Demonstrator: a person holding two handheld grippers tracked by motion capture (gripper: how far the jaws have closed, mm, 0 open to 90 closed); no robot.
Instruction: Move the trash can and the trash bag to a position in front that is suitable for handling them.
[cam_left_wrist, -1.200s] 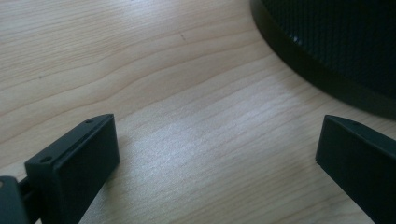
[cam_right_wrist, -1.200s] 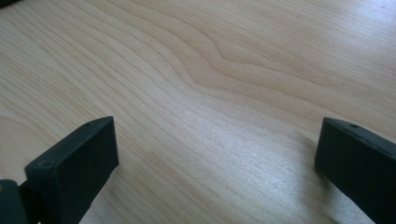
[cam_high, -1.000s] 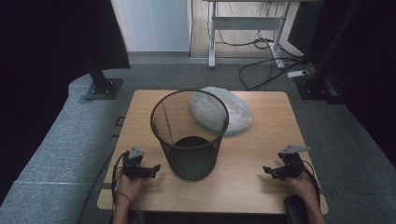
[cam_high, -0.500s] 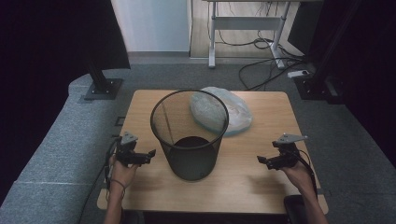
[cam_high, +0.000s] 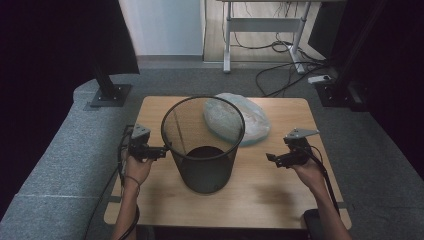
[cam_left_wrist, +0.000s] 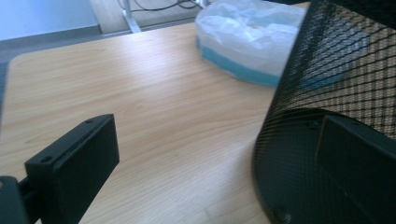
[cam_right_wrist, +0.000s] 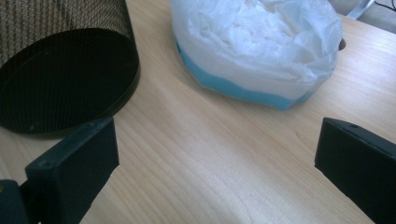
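- The bin (cam_high: 203, 145) is standing upright at the middle of the tabletop (cam_high: 280, 190), and it is being approached from both sides; nothing is being held yet.
- The bag (cam_high: 237, 119) is lying behind the bin, toward the far right of the tabletop, just beside the bin's rim and untouched.
- The left gripper (cam_high: 161, 149) is being held close against the bin's left wall, with its jaws apart; in the left gripper view the mesh (cam_left_wrist: 336, 93) is being seen in front of the right jaw, so the wall is apparently being straddled, though contact cannot be told.
- The right gripper (cam_high: 272, 158) is being held well apart from the bin, with its jaws wide apart and pointed toward the bag (cam_right_wrist: 254, 46) and the bin's foot (cam_right_wrist: 65, 79).
- The work is being judged as barely begun: a grasp on the bin or bag is not yet made, and the bin is not yet lined.
- The bin is being shown as black wire mesh, round and tapering downward, with a solid dark base.
- The bag is being shown as thin, crinkled, translucent white plastic, bunched into a low mound with a blue band along its lower edge.
- The tabletop is being shown as smooth, pale wood grain.
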